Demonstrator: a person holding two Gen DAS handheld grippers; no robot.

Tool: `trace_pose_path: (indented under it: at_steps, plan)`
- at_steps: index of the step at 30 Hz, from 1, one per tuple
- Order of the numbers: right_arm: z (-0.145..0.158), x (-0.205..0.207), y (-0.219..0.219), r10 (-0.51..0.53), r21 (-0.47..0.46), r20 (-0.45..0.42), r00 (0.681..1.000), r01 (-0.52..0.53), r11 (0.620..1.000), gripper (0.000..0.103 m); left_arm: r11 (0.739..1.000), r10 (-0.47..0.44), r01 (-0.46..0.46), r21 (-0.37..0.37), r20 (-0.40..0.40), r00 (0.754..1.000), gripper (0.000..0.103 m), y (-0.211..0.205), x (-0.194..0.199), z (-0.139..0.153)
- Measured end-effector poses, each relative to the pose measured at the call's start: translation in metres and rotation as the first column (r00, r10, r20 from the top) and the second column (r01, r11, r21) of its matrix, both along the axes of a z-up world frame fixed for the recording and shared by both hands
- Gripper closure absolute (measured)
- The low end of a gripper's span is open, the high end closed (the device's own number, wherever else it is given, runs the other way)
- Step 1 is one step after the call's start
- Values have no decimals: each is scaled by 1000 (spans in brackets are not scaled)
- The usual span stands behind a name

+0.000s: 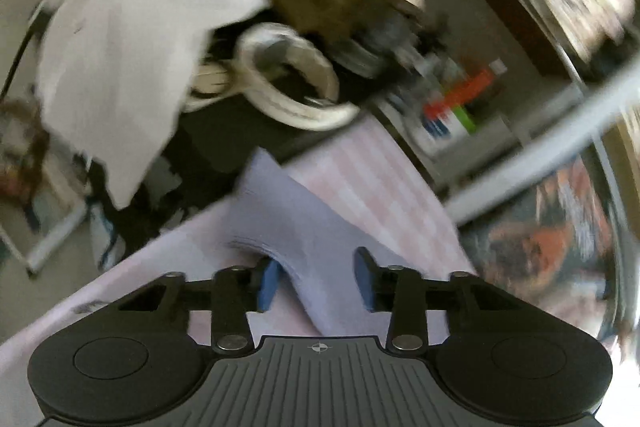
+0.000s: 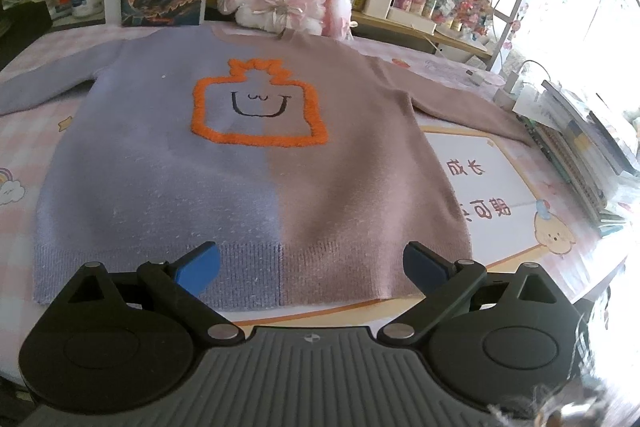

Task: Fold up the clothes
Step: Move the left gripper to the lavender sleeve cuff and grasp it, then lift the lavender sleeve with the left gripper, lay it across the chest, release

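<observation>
Fingers [image 2: 424, 263] of both grippers apart, right above flat sweater [image 2: 248, 163] hem, left [image 1: 316, 281] around its lilac sleeve [image 1: 288, 227].

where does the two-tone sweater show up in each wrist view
Left wrist: only a lavender sleeve of the sweater shows, lower centre, running between the open fingers of the left gripper.
Right wrist: the whole sweater lies flat, filling the centre, its hem just ahead of the open right gripper.
Shared landmark: the pink checked table cover under it.
</observation>
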State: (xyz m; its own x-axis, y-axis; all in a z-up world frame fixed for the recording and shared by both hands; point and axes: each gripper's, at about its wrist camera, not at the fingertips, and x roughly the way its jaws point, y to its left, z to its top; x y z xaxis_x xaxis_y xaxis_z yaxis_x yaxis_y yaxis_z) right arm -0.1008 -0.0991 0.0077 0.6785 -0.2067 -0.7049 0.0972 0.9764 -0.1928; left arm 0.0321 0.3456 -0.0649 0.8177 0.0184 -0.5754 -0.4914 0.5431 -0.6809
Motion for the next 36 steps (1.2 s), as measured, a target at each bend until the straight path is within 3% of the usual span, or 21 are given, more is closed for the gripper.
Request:
trace_pose_path:
  at_steps: [2,8,12,18,23,28,36]
  plan:
    - [0,0,-1,-3,0,1,1000,3,1000,5,999,31,-31,-38,-9,999,85,7,0,-3]
    - [1,-1,-2,-13,0,4,1000,13,1000,5,999,40,-41,-23,-35,999,99,10,2,-6]
    - [0,-1,-3,7,-1,6,1000,-7,1000,5,998,37,-35,48,-45,998,100,6,2,-1]
    - [-2,2,-11,44,14,14,999,-44,999,5,984,-19,19,177,-3,1000,101,-18,5,31]
    - [-3,14,-31,108,34,29,994,-109,993,5,950,-116,94,297,56,992,101,-56,13,69]
    - [-3,26,-53,180,53,47,983,-182,982,5,897,-221,166,410,89,971,101,-121,22,101]
    - [1,49,-105,317,83,83,945,-323,943,5,824,-338,260,504,70,938,101,-236,42,134]
